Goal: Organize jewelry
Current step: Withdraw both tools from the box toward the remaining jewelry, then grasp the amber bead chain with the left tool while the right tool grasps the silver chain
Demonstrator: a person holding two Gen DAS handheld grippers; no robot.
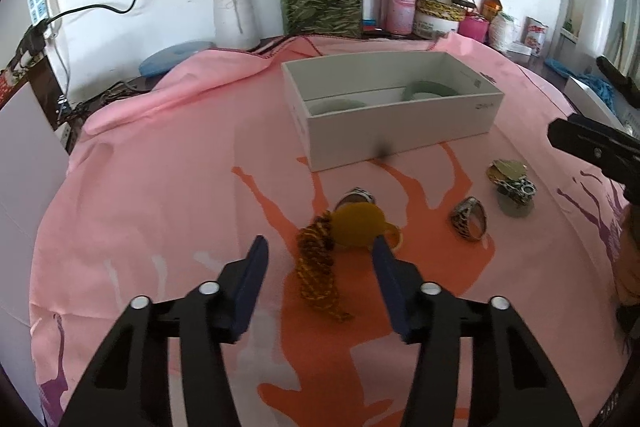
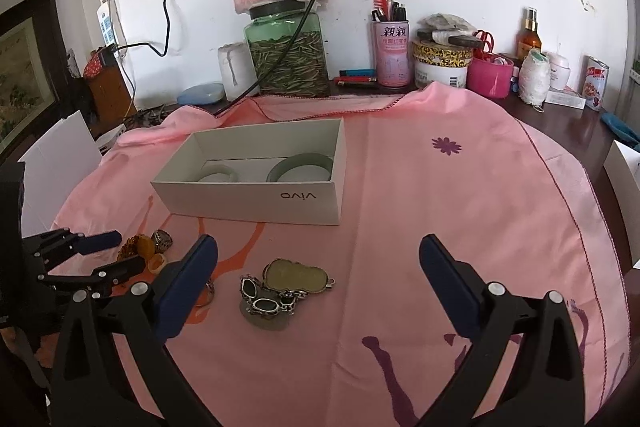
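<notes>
A white box (image 1: 400, 135) (image 2: 256, 195) stands on the pink cloth with two pale green bangles (image 2: 300, 167) inside. My left gripper (image 1: 320, 247) is open, just above the cloth, its jaws either side of an amber pendant (image 1: 356, 225) on a braided brown-gold cord (image 1: 316, 267). A silver ring (image 1: 356, 195) lies behind it, another silver ring (image 1: 470, 219) to the right. My right gripper (image 2: 318, 247) is open and empty, above a gourd-shaped pendant (image 2: 298, 275) and a dark-stone silver bracelet (image 2: 260, 297).
At the back stand a green glass jar (image 2: 288, 55), a pink pen tin (image 2: 392, 51), tins, bottles and a pink basket (image 2: 490, 75). A black cable (image 2: 304, 23) hangs down to the cloth. The left gripper shows at the left of the right wrist view (image 2: 116, 253).
</notes>
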